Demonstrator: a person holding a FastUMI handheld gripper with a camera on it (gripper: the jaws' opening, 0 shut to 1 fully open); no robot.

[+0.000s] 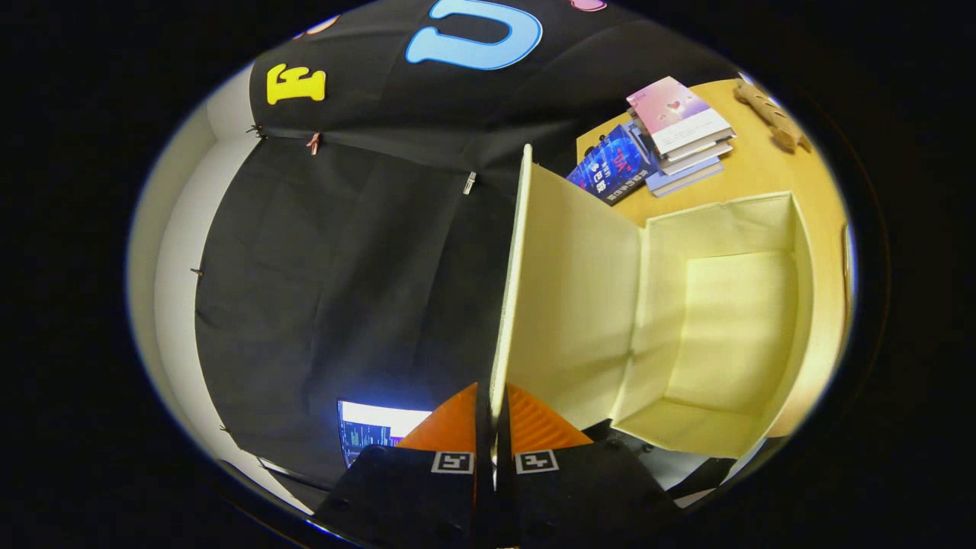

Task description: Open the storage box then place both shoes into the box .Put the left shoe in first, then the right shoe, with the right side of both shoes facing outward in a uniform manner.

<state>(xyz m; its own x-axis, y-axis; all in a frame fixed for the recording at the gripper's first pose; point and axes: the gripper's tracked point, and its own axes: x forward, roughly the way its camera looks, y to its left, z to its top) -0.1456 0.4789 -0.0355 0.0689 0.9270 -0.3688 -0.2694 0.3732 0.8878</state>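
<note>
The fingers (492, 415) are clamped on the swung-open lid (568, 297) of the storage box (732, 328), whose hollow lies beyond them.

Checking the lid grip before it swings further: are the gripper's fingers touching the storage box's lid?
Touching. In the gripper view, the gripper has both fingers closed on the edge of the lid, no gap showing.

Matt cloth-covered storage box (732, 320) on a smooth wooden table (762, 171).
</note>
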